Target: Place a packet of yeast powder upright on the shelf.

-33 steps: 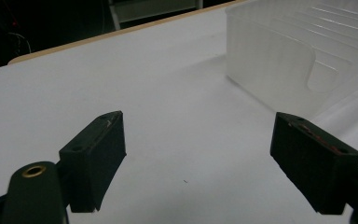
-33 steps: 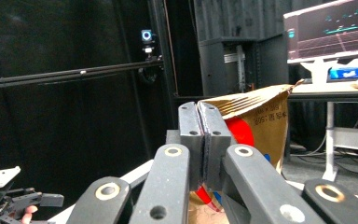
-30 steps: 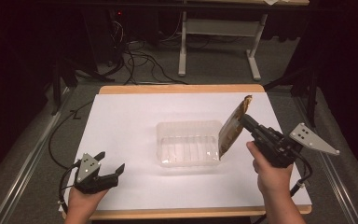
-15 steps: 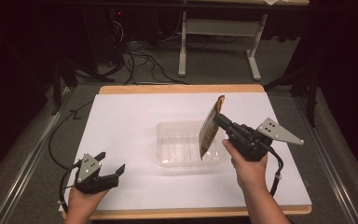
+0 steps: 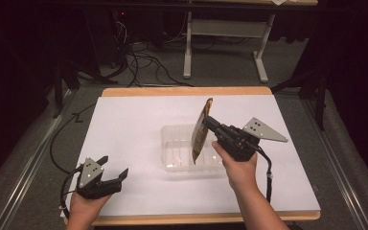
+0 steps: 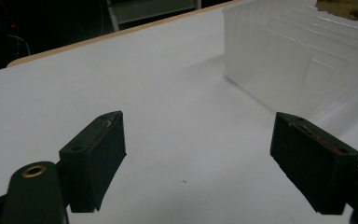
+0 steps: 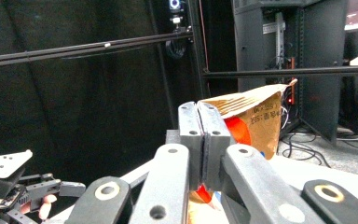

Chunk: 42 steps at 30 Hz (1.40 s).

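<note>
A clear plastic container (image 5: 182,148) sits open in the middle of the white table top (image 5: 134,124). My right gripper (image 5: 206,120) is shut on a flat brown packet (image 5: 201,132) and holds it on edge, nearly upright, over the container's right half. In the right gripper view the jaws (image 7: 203,110) pinch the packet (image 7: 256,120), which has a red patch low down. My left gripper (image 5: 115,166) rests open near the table's front left corner with nothing between its fingers. In the left gripper view its jaws (image 6: 200,135) stand wide apart, and the container (image 6: 298,46) lies ahead to the right.
The wooden table edge (image 5: 187,91) runs along the far side. Beyond it are a white desk frame (image 5: 220,28) and cables (image 5: 143,62) on the grey floor. My left gripper (image 7: 28,191) appears low at the left in the right gripper view.
My right gripper has carried the brown packet leftward, from the container's right edge to above its right half. The left gripper has stayed put.
</note>
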Motion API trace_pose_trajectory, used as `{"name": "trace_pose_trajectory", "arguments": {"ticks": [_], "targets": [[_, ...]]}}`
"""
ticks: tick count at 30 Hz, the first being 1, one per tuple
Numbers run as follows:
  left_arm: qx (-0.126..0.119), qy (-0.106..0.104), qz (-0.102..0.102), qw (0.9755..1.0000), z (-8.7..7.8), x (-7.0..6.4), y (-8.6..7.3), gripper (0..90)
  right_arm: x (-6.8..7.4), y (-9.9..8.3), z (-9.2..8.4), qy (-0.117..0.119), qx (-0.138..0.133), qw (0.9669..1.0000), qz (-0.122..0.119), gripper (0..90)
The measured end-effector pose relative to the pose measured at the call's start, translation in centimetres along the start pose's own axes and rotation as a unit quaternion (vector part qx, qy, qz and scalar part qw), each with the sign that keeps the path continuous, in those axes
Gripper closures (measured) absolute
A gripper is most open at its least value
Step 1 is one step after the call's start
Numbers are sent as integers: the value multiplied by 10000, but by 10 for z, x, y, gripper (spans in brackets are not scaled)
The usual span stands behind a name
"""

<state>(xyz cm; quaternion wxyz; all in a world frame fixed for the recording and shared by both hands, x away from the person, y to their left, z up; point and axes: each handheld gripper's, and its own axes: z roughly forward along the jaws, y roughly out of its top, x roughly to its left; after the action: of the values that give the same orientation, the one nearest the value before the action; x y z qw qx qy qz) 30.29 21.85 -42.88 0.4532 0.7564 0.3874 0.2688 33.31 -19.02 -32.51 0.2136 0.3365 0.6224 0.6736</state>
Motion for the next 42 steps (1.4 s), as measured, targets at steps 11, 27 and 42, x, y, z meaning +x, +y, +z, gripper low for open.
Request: {"name": "trace_pose_trajectory", "arguments": {"ticks": [11, 27, 42], "targets": [[-4, -5, -6, 10000, 0, 1, 0, 186, 2, -6, 22, 58, 96, 9999, 28, 900], [-28, -18, -53, 10000, -1, 2, -1, 186, -5, -21, 49, -129, 420, 9990, -13, 900], [-28, -9, -43, 10000, -1, 2, 0, 186, -3, -55, 56, -158, 915, 9956, -84, 900]]}}
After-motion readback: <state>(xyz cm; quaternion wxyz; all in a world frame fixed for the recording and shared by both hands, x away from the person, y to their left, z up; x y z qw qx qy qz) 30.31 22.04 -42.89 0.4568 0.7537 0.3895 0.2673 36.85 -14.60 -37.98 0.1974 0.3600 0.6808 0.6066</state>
